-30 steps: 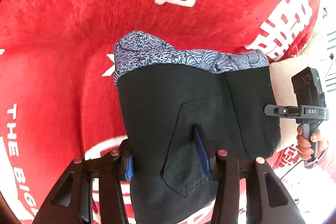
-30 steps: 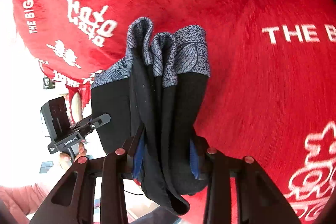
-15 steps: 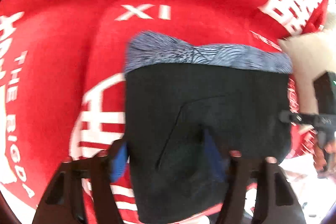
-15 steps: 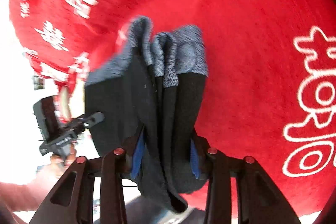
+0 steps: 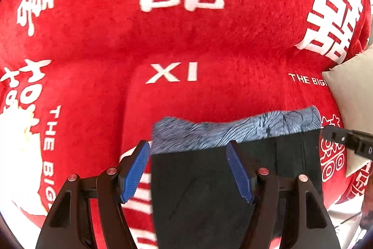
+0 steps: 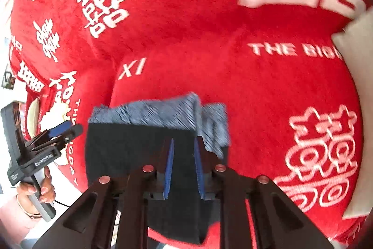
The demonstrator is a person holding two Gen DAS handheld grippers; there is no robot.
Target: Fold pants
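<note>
Red plush blanket (image 5: 191,39) with white double-happiness characters and "THE BIGDAY" and "XI" lettering covering the whole surface, folded black pants (image 5: 209,179) with blue-grey patterned waistband lying on it near, beige cushion (image 5: 349,90) at right edge

Right gripper (image 6: 183,165) pinched folded black pants (image 6: 130,151), patterned grey-blue waistband (image 6: 149,112) outermost, over red printed blanket (image 6: 209,39). Left gripper (image 6: 63,130) stood beside the fold, apart.

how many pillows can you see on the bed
1: a beige pillow lies at the right edge of the red blanket, beyond the folded pants; the right wrist view shows it at the right edge too. Others may lie outside the views.
</note>
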